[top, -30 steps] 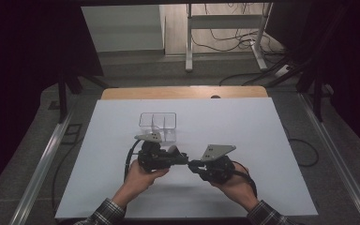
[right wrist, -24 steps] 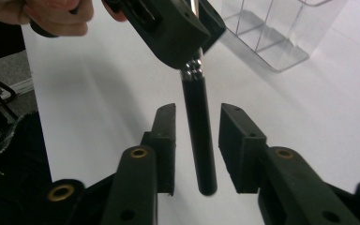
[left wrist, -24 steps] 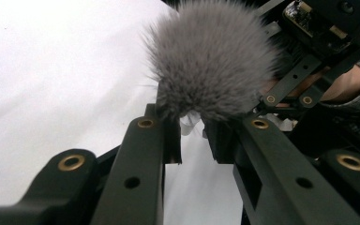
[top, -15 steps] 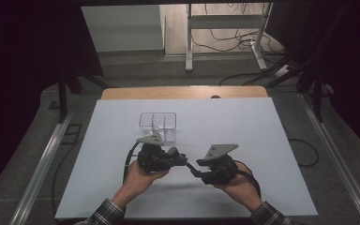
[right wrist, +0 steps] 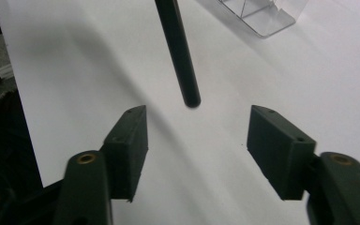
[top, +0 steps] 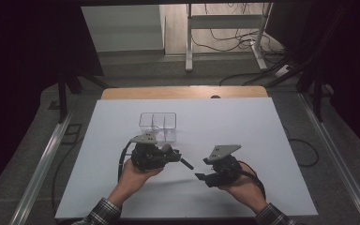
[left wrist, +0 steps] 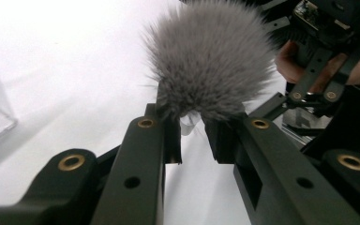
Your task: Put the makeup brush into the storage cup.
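So basically the left gripper (top: pixel 180 161) has a makeup-type brush (left wrist: pixel 211 61) pinched between its jaws, which are closed most of the way on it just under the fluffy grey head. In the high view the black handle (top: pixel 186 164) pokes out toward the other hand, held up off the white table (top: pixel 243 122). My guess is it's held that way so the handle end is free to grab.

The right gripper (top: pixel 200 177) sits just beside that tip with its jaws spread wide and nothing in them. From the right gripper view the handle end (right wrist: pixel 190 96) hangs in front of the gap, roughly centred but not yet between the pads (right wrist: pixel 131 136). Looks like a handover lined up, or it has just let go, can't say which.

Behind the left hand (top: pixel 133 171) there's a clear plastic divided box (top: pixel 158 123), near but not touching anything. Probably where the brush ends up, upright in one compartment, but that's just my read.
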Demonstrator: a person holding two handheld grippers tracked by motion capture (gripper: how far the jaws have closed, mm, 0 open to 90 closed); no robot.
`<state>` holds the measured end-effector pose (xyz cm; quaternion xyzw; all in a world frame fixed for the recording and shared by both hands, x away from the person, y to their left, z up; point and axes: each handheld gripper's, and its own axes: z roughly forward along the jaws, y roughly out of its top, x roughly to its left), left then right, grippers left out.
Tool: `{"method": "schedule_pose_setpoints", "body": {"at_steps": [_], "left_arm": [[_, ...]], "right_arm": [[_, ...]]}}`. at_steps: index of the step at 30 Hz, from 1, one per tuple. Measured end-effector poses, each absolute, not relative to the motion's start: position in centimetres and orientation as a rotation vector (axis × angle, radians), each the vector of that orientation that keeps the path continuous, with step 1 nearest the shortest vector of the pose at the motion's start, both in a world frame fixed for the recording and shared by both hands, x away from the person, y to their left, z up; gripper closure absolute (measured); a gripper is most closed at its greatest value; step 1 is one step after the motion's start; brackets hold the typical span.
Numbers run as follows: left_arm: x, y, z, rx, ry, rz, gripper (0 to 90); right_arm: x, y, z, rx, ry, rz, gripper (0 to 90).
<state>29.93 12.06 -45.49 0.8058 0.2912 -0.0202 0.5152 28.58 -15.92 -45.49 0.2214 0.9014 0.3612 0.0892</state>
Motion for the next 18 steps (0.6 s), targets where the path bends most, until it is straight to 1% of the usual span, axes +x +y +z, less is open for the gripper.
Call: {"method": "schedule_pose_setpoints", "body": {"at_steps": [8,15,17,18], "left_arm": [[30.04,12.44,-45.2,1.939,0.719,-0.025,76.8],[30.18,12.68,-44.91,1.944,0.739,-0.006,76.8],[30.22,12.88,-44.72,1.938,0.747,0.002,76.8],[30.25,13.03,-44.59,1.935,0.748,0.005,76.9]], "right_arm": [[28.68,-16.14,-45.87,0.653,2.698,1.06,25.0],[28.42,-16.46,-46.07,0.649,2.671,1.063,17.4],[28.37,-16.52,-46.1,0.651,2.667,1.059,16.6],[28.29,-16.66,-46.15,0.653,2.656,1.061,13.8]]}}
